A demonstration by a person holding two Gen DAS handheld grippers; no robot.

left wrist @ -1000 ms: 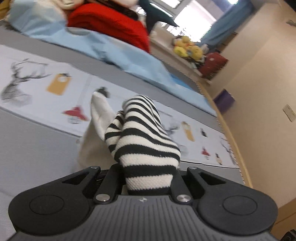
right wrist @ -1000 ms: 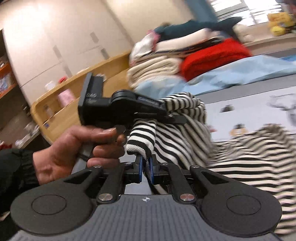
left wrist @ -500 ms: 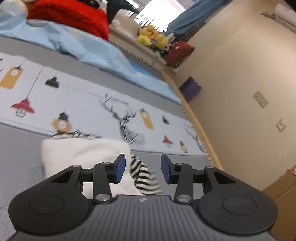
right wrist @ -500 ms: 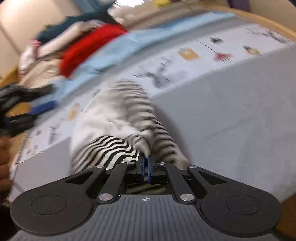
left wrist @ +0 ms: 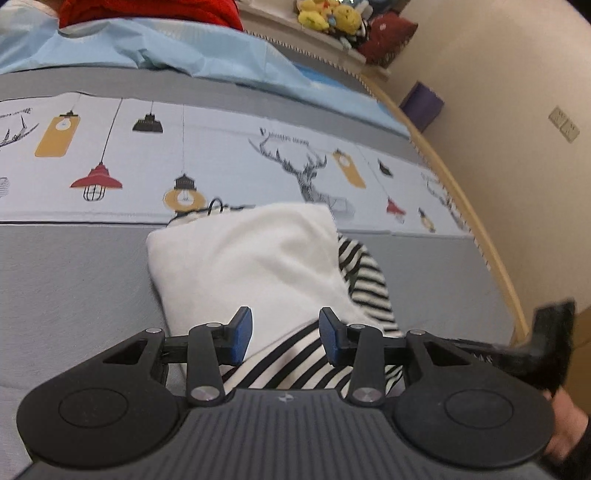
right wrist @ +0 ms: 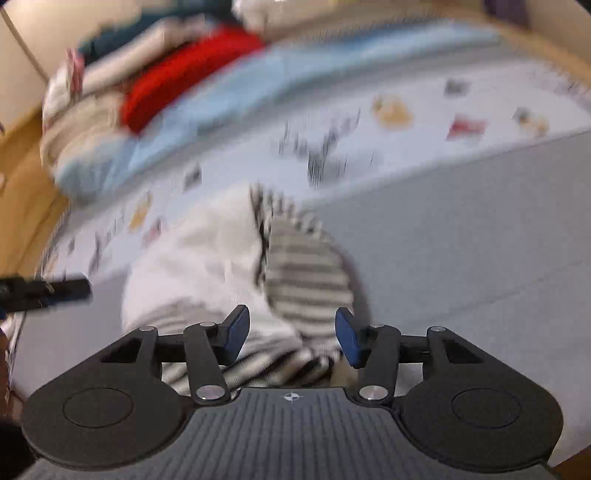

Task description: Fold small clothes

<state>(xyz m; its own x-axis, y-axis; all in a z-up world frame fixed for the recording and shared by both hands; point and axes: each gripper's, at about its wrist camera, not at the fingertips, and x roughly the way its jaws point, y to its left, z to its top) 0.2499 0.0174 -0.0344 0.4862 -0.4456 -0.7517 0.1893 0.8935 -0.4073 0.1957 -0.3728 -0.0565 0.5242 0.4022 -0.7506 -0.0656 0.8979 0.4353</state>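
Your left hand-held gripper (left wrist: 284,334) hangs low over the striped garment (left wrist: 258,262), its blue pads (left wrist: 242,334) spread apart with the garment's near edge lying between them; neither pad presses on the cloth. The garment lies folded on the grey part of the bed cover (left wrist: 74,280), its white inner side turned up and black-and-white stripes showing along its right edge and at the near end under the gripper. Its far edge reaches the printed band (left wrist: 221,155) of lamps and deer heads that crosses the cover. Beyond that band lie a pale blue sheet (left wrist: 166,48) and, past it, something red (left wrist: 147,11). Yellow plush toys (left wrist: 325,16) sit on a ledge beyond the garment, to the right.

Your right hand-held gripper (right wrist: 291,334) sits at the garment's (right wrist: 207,266) near end too, seen through heavy blur. Its jaws are opening, the pads (right wrist: 347,334) standing clear of the cloth, with a striped fold between them. From this side the striped part bulges to the right of the white part. The left gripper's tip (right wrist: 48,290) shows just left of the garment, and in the left view the right gripper (left wrist: 546,347) and your hand (left wrist: 565,428) show to the garment's right.
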